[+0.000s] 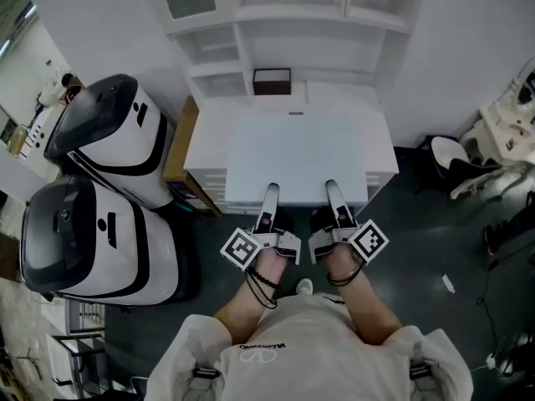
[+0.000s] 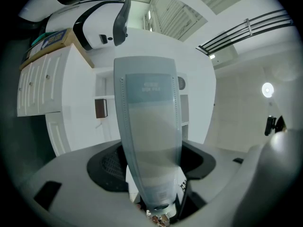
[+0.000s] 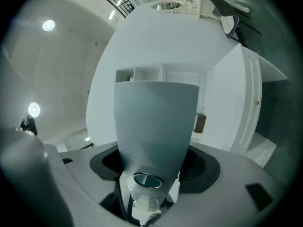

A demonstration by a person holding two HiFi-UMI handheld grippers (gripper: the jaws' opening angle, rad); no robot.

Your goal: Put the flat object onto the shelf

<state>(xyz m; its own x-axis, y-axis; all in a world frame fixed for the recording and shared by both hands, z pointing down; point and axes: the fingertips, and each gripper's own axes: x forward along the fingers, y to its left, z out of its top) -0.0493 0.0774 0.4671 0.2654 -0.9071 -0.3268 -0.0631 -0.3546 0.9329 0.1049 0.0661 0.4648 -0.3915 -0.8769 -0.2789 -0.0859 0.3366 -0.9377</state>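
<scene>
Now | left tongs and right tongs both clamp flat panel | its grey print seemingly illegible

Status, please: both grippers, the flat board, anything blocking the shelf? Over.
Left gripper and right gripper both shut on flat board, at its near edge. Board not yet on shelf. Small brown box on a lower shelf level.

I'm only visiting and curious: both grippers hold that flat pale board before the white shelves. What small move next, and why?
Probably ease the flat board forward toward the shelf: the left gripper and right gripper both clamp its near edge, and its far edge looks short of the openings.
</scene>
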